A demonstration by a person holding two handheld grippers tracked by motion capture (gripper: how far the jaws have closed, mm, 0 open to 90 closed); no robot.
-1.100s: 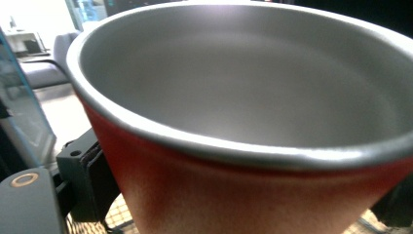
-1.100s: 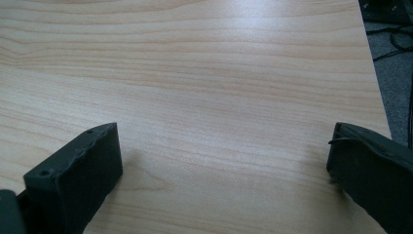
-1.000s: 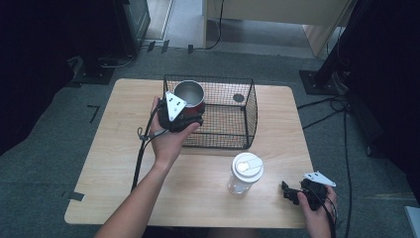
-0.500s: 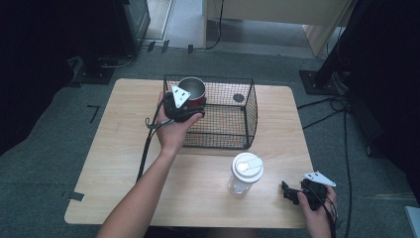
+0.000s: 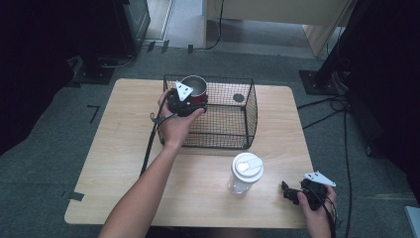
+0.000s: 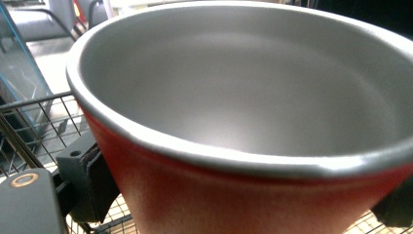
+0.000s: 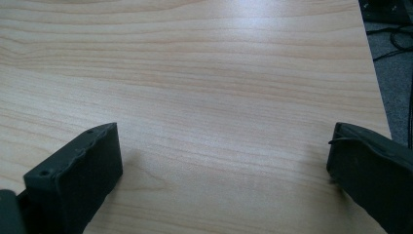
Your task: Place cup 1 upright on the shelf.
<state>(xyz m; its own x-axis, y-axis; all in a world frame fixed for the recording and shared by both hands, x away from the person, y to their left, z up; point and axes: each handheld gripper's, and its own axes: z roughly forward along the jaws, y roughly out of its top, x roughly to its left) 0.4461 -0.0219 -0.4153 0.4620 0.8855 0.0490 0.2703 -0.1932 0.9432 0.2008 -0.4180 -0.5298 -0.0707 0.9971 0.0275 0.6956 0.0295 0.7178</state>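
Wooden table [image 5: 124, 148]: left hand-held gripper [image 5: 184, 99] clamps red cup [image 5: 194, 89]; right hand-held gripper [image 5: 292, 192] gapes.

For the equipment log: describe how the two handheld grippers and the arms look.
Both the left gripper and right gripper are black, each topped by a grey three-cornered plate and trailing a black cable. The blocky black fingers have small holes. Forearms are bare, no sleeves.

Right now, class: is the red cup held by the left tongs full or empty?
Empty. In the left gripper view the red cup shows a bare grey metal inside, nothing in it, while the left tongs grip it at the wire basket.
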